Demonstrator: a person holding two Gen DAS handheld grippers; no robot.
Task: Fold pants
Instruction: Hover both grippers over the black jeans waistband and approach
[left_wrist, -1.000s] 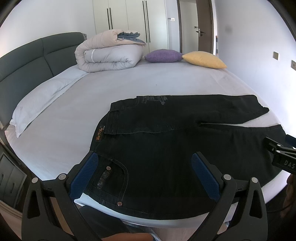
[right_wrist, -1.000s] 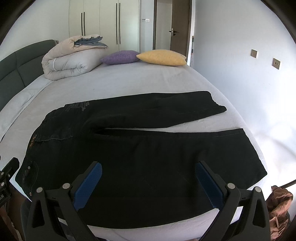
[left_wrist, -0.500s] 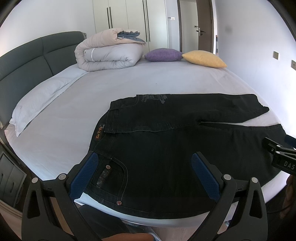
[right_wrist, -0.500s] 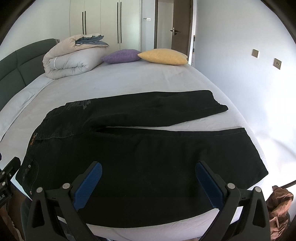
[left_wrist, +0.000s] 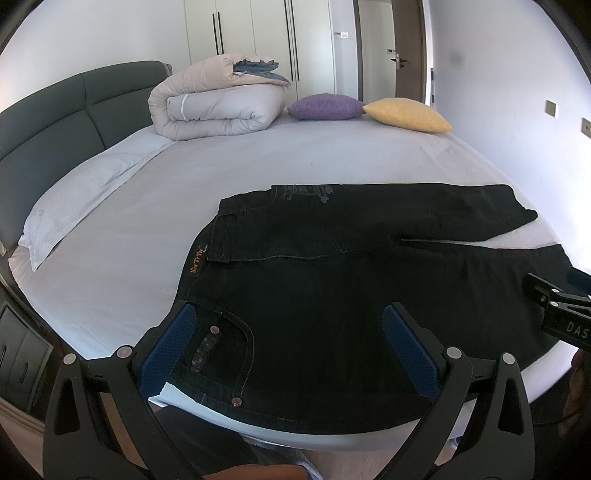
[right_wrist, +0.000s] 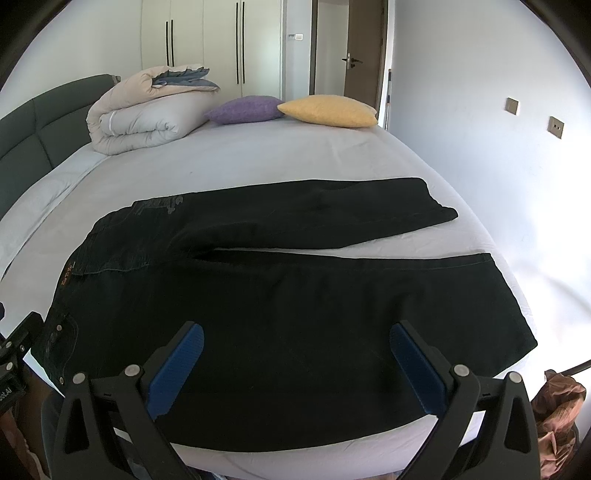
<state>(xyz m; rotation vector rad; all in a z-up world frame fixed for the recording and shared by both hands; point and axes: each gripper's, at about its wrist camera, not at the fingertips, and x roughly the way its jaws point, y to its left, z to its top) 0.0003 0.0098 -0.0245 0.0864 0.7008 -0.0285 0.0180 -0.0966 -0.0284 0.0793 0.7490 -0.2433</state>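
Note:
Black pants (left_wrist: 332, 288) lie flat on the bed near its front edge, waistband to the left, both legs spread to the right with a narrow gap between them. They also show in the right wrist view (right_wrist: 280, 295). My left gripper (left_wrist: 291, 347) is open and empty above the waist and back pocket. My right gripper (right_wrist: 295, 365) is open and empty above the near leg. The right gripper's body shows at the right edge of the left wrist view (left_wrist: 561, 314).
The bed (left_wrist: 229, 162) has a white sheet. A rolled duvet (left_wrist: 218, 107), a purple cushion (left_wrist: 325, 107) and a yellow cushion (left_wrist: 406, 114) lie at the far side. A dark headboard (left_wrist: 55, 133) is on the left. A wall (right_wrist: 498, 110) with switches is on the right.
Both grippers have drifted slightly; the pants sit a little lower in both views. Nothing was gripped or released.

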